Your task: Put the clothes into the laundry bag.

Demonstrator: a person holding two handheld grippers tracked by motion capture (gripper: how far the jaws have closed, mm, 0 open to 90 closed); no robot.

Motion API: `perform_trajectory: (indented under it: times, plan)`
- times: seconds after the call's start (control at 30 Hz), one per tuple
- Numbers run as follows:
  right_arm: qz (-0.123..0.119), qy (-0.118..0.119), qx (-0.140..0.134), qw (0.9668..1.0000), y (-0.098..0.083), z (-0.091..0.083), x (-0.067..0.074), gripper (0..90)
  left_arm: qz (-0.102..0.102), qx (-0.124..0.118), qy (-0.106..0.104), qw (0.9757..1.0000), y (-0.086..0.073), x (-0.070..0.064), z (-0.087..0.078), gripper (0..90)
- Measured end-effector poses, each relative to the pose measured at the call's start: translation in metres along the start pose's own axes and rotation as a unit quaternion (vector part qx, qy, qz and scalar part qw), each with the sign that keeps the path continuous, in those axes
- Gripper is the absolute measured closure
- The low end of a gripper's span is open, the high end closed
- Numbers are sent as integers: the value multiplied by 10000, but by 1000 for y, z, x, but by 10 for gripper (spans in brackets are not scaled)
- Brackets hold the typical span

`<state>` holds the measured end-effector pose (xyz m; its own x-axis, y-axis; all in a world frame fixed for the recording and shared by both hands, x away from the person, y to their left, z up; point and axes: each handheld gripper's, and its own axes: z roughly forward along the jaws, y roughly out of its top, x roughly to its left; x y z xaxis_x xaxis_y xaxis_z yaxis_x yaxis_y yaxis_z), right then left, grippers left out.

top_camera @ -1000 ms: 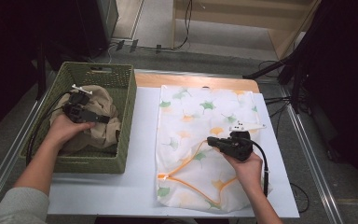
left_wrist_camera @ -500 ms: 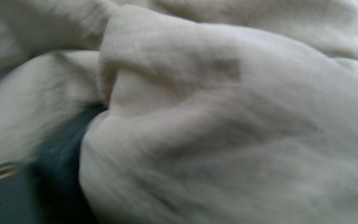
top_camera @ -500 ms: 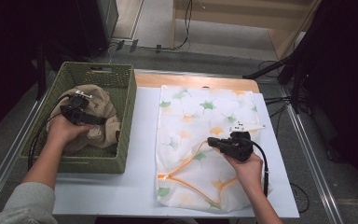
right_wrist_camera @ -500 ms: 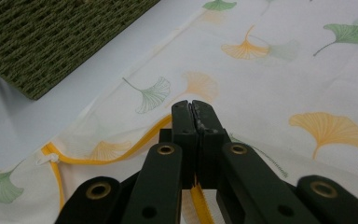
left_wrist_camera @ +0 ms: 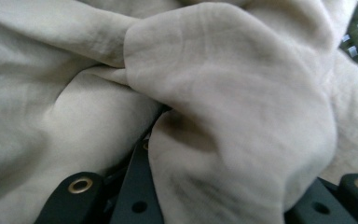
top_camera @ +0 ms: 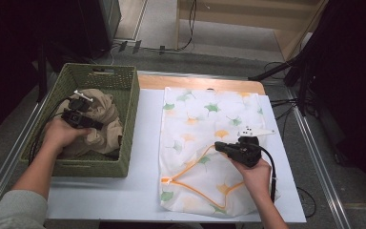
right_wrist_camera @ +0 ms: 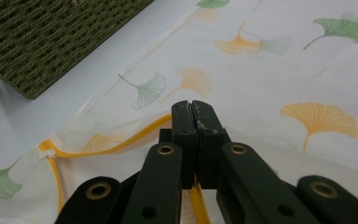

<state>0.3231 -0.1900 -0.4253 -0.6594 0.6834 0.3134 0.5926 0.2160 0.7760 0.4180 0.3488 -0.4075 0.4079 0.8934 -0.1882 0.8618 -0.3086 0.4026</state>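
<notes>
— Since the beige garment [top_camera: 97,125] is bunched up inside the green basket [top_camera: 124,102] at the left of the tabletop [top_camera: 143,124], which hand is placed to lift it?

— The left one. The left tongs [top_camera: 95,125] are already buried in that heap; their jaws have just been closing, and the left gripper view has a thick fold of the beige cloth [left_wrist_camera: 233,121] bulging between them, so I judge it pinched.

— And the right tongs [top_camera: 218,145]?

— Well apart from the basket, over the leaf-printed bag [top_camera: 209,114] spread flat beside it. They're clamped tight on the bag's orange-trimmed edge [right_wrist_camera: 121,140], holding it at the opening.

— So which way does the garment have to travel?

— Up over the basket's near-side wall and across toward the person's right, to that opening. The bag's long axis runs away from the person, with the trimmed mouth at the near end, facing the basket side.

— Any snag?

— Probably the basket rim; the bundle has no clear long axis, so it may drag.
</notes>
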Motion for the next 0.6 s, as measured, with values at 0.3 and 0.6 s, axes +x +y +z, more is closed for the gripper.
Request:
perform_trajectory:
  times: [0.3, 0.6]
  plan:
    - [48, 2, -62, 10000, -3, -5, -1, 888, 220, -642, -325, 9972, 18, -7, -41, 760]
    - [15, -4, -40, 10000, -3, -4, 0, 887, 729, -275, -173, 9968, 18, -25, -17, 735]
